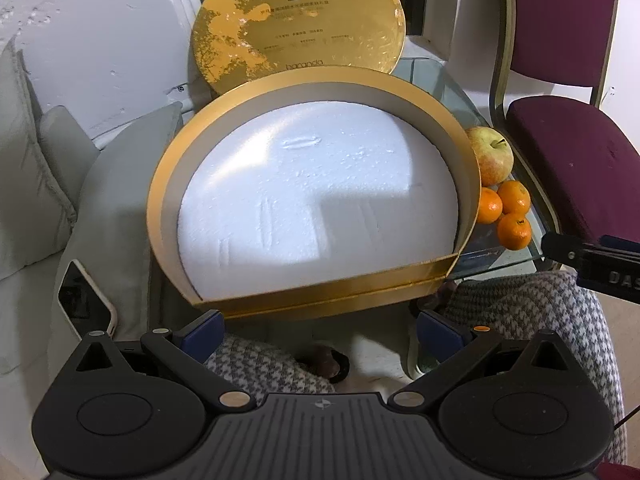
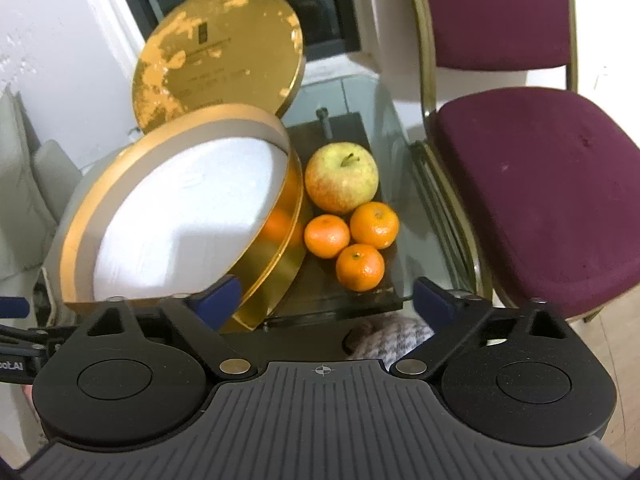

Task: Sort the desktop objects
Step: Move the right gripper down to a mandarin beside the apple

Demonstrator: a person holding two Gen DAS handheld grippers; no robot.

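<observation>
A round gold box [image 1: 436, 276] [image 2: 280, 276] with a white foam liner [image 1: 316, 204] [image 2: 180, 220] sits on the glass table. Its gold lid [image 1: 298, 20] [image 2: 216, 56] leans upright behind it. To the right of the box lie an apple [image 1: 494, 156] [image 2: 341, 177] and three tangerines [image 1: 514, 216] [image 2: 360, 267]. My left gripper [image 1: 320, 330] is open, just short of the box's flat front wall. My right gripper [image 2: 326, 298] is open, nothing between its fingers, near the table's front edge in front of the tangerines.
A maroon chair [image 1: 568, 140] [image 2: 540, 184] stands right of the glass table [image 1: 504, 260] [image 2: 384, 120]. Grey cushions [image 1: 36, 184] and a phone [image 1: 86, 300] lie to the left. A person's checked trouser legs [image 1: 520, 308] show below the table edge.
</observation>
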